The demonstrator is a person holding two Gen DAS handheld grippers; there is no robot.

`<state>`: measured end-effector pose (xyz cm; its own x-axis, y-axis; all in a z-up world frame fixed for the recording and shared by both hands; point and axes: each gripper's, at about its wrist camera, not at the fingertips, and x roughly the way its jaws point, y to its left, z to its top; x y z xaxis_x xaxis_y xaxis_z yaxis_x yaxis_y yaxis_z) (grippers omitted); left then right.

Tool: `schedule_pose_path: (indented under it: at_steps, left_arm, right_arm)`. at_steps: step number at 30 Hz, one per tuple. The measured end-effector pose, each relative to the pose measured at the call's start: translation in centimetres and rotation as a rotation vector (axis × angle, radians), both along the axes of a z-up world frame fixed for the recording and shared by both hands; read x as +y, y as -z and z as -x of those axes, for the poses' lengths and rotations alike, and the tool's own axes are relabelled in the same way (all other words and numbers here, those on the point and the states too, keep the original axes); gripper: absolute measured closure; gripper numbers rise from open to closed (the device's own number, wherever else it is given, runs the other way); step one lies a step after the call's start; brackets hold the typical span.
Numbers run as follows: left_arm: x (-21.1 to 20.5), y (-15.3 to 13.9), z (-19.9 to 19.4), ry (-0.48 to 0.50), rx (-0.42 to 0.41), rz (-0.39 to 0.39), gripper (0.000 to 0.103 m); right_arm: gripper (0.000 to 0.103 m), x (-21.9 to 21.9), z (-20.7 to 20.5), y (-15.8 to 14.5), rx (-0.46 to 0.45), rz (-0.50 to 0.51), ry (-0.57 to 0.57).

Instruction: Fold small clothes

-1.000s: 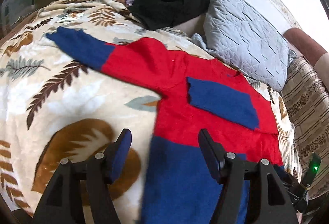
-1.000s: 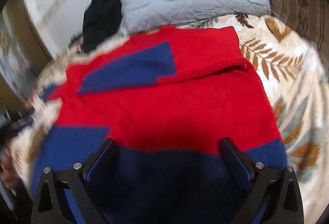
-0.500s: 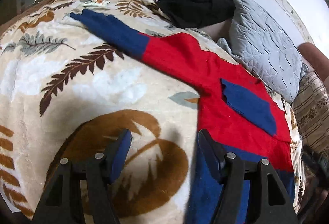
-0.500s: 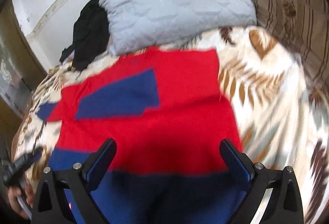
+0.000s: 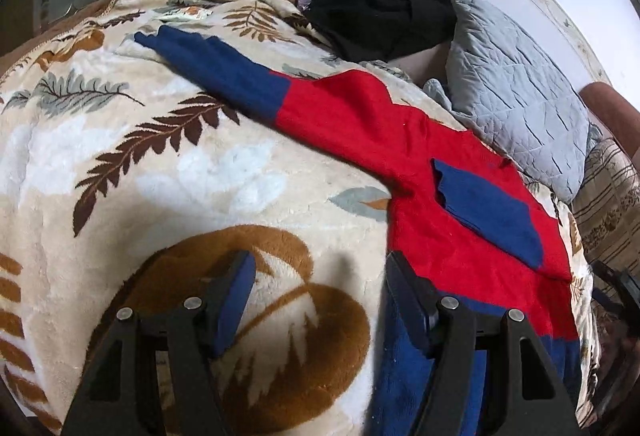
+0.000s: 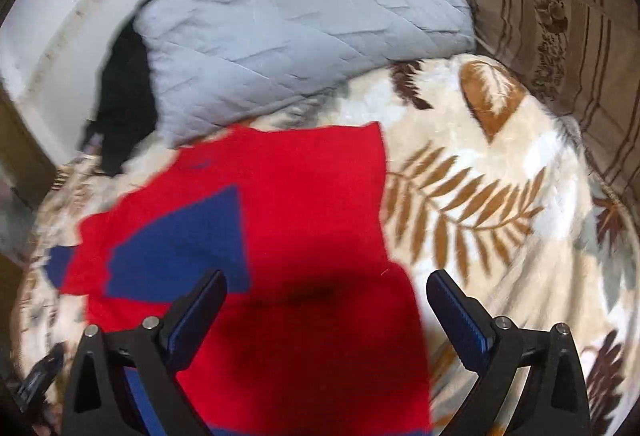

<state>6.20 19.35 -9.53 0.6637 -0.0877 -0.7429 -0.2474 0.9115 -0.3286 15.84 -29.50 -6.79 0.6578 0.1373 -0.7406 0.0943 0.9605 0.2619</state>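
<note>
Sweater (image 5: 448, 236), red with a navy hem and navy cuffs, lies flat on the leaf-print blanket (image 5: 168, 180); one sleeve is folded across its chest, the other stretches toward 10 o'clock. Left gripper (image 5: 320, 300) hovers at the hem's edge, jaws apart and holding nothing. Right gripper (image 6: 326, 310) is likewise spread wide and empty above the red body. Farther back, at 1 o'clock, a grey pillow (image 5: 516, 92) and black clothing (image 5: 380, 0)
</note>
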Motion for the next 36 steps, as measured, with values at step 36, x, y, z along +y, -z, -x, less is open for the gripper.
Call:
schedule_pose_path:
  at_steps: [36]
  left_arm:
    - [2.1, -0.3, 1.3, -0.070, 0.002, 0.040, 0.031]
  right_arm:
    - [0.001, 15.7, 10.0, -7.9, -0.284, -0.086, -0.534]
